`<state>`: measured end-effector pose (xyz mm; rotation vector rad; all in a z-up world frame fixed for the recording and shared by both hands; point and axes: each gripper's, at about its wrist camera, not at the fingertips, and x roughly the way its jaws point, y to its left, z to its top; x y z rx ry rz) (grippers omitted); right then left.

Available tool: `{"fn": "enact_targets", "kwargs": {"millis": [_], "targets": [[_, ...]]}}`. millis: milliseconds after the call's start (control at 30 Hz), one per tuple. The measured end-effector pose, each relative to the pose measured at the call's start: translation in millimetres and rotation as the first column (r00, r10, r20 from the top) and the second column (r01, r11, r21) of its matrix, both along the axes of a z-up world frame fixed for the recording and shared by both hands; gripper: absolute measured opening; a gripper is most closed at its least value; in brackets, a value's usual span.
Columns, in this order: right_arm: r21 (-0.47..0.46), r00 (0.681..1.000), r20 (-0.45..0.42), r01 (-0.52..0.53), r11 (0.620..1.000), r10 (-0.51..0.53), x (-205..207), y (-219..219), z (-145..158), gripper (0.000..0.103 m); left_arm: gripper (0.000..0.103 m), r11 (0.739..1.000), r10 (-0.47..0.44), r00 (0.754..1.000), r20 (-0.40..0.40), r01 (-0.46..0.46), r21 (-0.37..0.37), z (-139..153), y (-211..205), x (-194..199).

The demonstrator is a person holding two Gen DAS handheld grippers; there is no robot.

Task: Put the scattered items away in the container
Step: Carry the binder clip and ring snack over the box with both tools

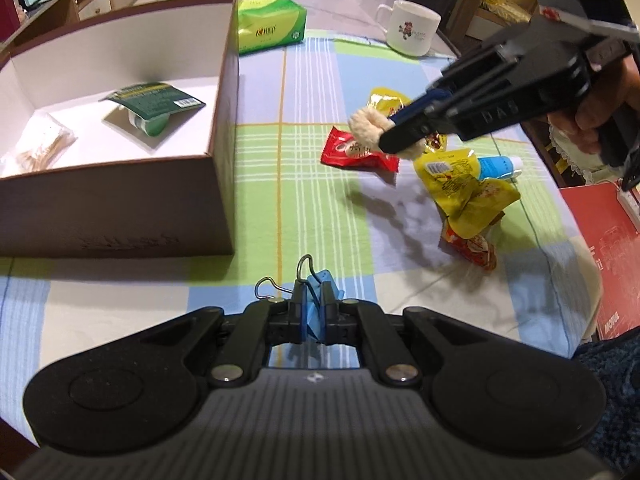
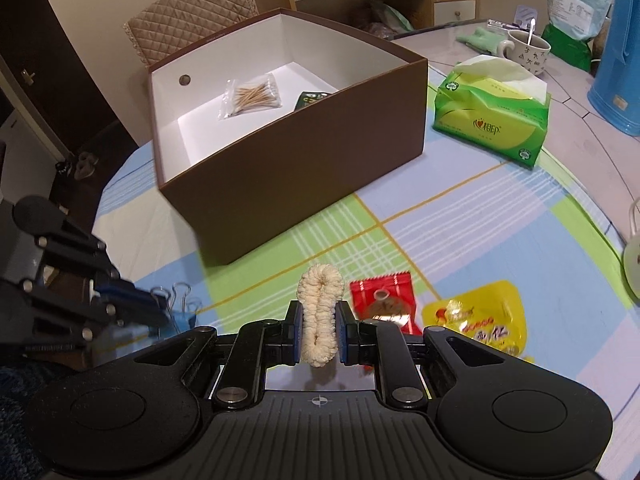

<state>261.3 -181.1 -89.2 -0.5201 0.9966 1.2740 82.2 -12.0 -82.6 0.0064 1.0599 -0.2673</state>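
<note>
Your left gripper (image 1: 315, 312) is clamped on a blue binder clip (image 1: 318, 300), its wire handles sticking out ahead of the fingers, low over the checked tablecloth (image 1: 280, 184). The brown box (image 1: 120, 200) stands ahead and to the left of it, with its near wall facing you and its right corner edge just left of the gripper's line; a green packet (image 1: 154, 106) and a bag of cotton swabs (image 1: 38, 146) lie on the white floor inside. Bare cloth runs straight ahead of the fingers.

Your right gripper (image 2: 318, 330) is closed on a cream hair tie (image 2: 319, 312), held upright above the cloth. The box's long wall stands ahead of it across an open strip of cloth, the top edge well above the fingers. Just right of the fingers lie a red snack packet (image 2: 380, 296) and a yellow one (image 2: 480, 316). More binder clips (image 2: 178, 296) sit to its left, beside the left gripper.
</note>
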Motion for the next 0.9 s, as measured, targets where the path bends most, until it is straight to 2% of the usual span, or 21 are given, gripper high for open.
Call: {"fn": "enact_targets", "kwargs": {"millis": [333,533,700,900], "targets": [[-0.023,0.999,0.013,0.044,0.999,-0.044,-6.1,-9.6,19.2,0.016,0.003,1.0,-0.013,0.998,0.067,0.011,0.027,46.3,36.2,-17.4],[0.007,0.996,0.055,0.066,0.998,-0.067,1.5,-2.1,52.5,0.016,0.003,0.992,-0.046,0.99,0.131,0.029,0.126,91.6,85.2,-6.6],[0.059,0.993,0.093,0.063,0.996,-0.068,4.6,20.4,87.5,0.016,0.003,0.967,-0.119,0.975,0.187,0.072,0.243,126.9,119.8,16.6],[0.104,0.989,0.134,0.049,0.993,-0.063,2.0,56.5,119.1,0.016,0.003,0.952,-0.174,0.959,0.222,0.106,0.288,143.0,156.1,48.8]]}}
